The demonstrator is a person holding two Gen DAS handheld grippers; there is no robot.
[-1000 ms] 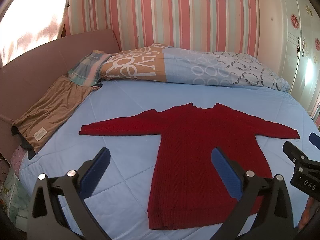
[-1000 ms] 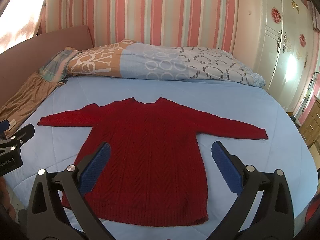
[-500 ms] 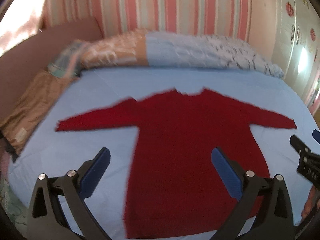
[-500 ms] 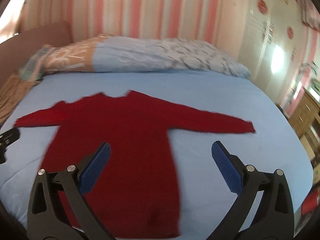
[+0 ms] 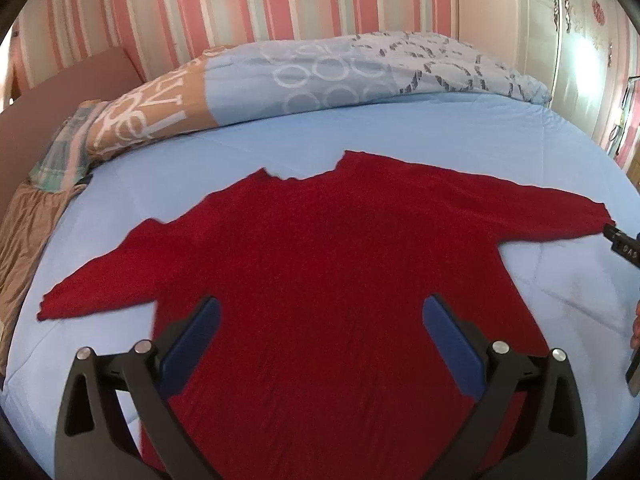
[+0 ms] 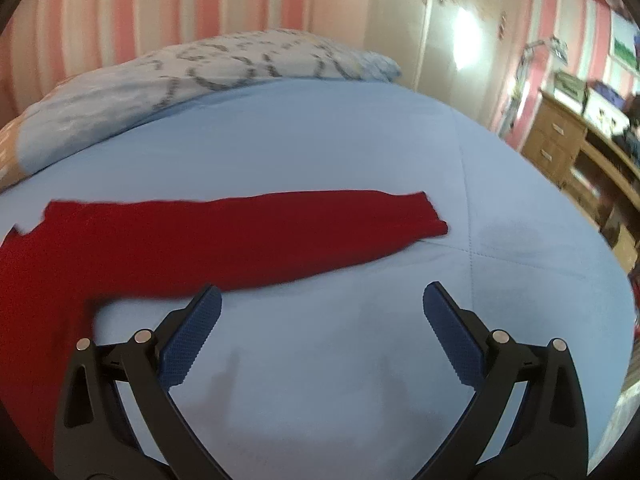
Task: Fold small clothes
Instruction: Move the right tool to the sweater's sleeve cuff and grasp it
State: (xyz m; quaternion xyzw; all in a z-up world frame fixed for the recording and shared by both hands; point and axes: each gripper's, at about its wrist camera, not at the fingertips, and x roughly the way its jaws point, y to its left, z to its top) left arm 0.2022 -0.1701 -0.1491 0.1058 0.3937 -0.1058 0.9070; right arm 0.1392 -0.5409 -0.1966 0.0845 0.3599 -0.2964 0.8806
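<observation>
— What do we have on the bed?
— Our red knitted long-sleeved sweater [image 5: 332,280], lying flat and unfolded, neckline toward the pillows, both sleeves stretched straight out sideways, hem nearest us.

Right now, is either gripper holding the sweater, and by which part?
Nothing is held. Left gripper and right gripper are both open above the flat red sweater.

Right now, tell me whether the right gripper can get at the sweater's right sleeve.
Probably yes: the right gripper is open, and the red sleeve lies flat on the blue bedspread just ahead, nothing between them.
</observation>
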